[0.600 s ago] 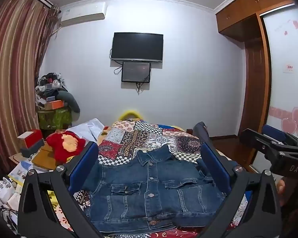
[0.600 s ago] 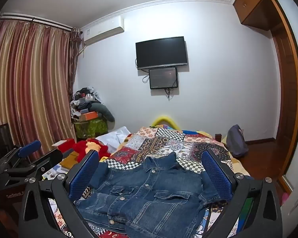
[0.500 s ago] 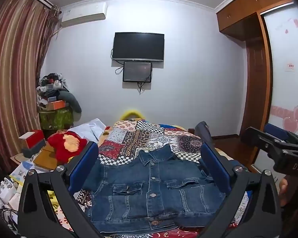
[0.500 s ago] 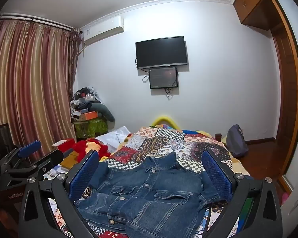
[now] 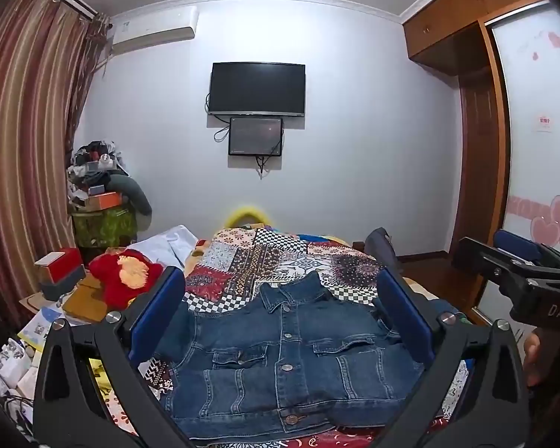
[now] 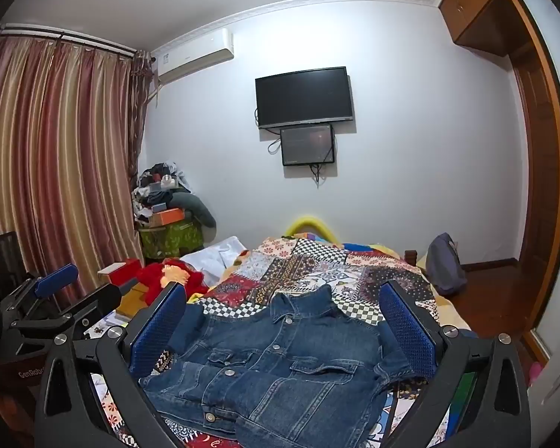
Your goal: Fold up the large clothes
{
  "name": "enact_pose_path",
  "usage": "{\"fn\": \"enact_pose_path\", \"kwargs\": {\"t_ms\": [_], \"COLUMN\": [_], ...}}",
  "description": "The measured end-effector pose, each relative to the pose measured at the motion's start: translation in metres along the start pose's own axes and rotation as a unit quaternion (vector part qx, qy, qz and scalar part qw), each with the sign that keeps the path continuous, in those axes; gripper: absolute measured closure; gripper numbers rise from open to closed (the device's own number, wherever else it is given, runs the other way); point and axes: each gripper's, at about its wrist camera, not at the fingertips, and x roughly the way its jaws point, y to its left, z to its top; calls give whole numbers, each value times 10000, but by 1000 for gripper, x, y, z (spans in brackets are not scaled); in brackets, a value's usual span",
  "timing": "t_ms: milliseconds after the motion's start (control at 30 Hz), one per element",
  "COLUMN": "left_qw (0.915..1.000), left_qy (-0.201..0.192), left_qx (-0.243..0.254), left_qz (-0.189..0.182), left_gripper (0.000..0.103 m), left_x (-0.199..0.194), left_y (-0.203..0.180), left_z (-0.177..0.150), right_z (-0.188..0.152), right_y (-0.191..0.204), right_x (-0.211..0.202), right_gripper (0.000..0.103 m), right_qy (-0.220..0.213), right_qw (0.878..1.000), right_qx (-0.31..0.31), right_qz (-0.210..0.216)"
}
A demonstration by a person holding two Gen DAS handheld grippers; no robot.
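A blue denim jacket (image 5: 287, 358) lies front up and buttoned on a patchwork quilt on the bed (image 5: 280, 261), collar toward the far wall; it also shows in the right wrist view (image 6: 280, 366). My left gripper (image 5: 280, 321) is open and empty, held above the jacket. My right gripper (image 6: 283, 328) is open and empty too, above the jacket. The right gripper shows at the right edge of the left wrist view (image 5: 519, 265). The left gripper shows at the left of the right wrist view (image 6: 56, 298).
A red plush toy (image 5: 125, 274) and boxes lie left of the bed. A pile of clutter (image 5: 100, 194) stands by the striped curtain (image 5: 22, 149). A dark bag (image 6: 444, 265) leans at the bed's right side. A wardrobe (image 5: 478, 186) stands on the right.
Both grippers stay open. The left wrist view has shifted slightly; the jacket has not moved.
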Motion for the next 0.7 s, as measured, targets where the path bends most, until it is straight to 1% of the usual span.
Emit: {"fn": "enact_pose_path", "kwargs": {"t_ms": [700], "left_qw": [10000], "left_qy": [-38], "left_qx": [-12], "left_qz": [38], "left_gripper": [0], "left_x": [-1], "left_y": [-2], "left_z": [0], "right_z": [-2], "right_y": [0], "right_x": [4], "right_gripper": [0], "right_qy": [12], "right_qw": [10000], "right_qx": [7], "right_qz": [0]}}
